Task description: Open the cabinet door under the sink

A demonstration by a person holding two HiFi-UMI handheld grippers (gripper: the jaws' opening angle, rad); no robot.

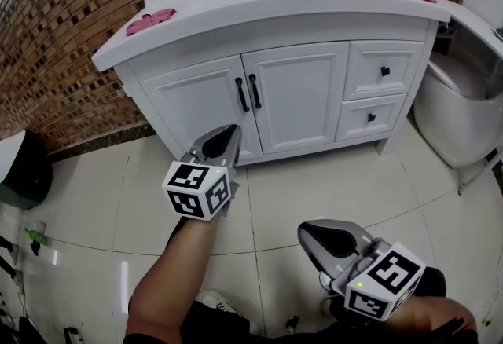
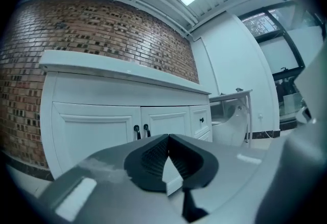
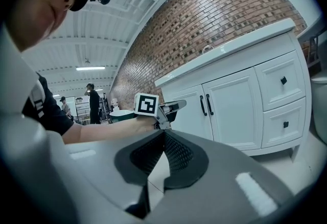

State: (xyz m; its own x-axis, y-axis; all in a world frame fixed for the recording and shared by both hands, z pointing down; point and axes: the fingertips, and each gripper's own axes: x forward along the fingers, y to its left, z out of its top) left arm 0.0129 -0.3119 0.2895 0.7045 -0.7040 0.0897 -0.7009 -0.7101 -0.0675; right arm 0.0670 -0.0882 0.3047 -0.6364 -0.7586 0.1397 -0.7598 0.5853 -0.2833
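The left gripper (image 1: 226,137) has its jaws closed on nothing and points at the vanity's two cabinet doors (image 1: 302,91). Both doors are shut, and their two black handles (image 1: 248,93) stand side by side ahead of its tips, untouched. The right gripper (image 1: 309,236), also closed and empty, hangs farther back, with two drawers (image 1: 385,70) ahead of it and two pink cloths (image 1: 151,20) on the countertop above.

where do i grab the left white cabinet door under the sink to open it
Best by its black vertical bar handle beside the centre seam. It stands off the panel, so come straight from the front, jaws either side of the bar; the left gripper is shut.
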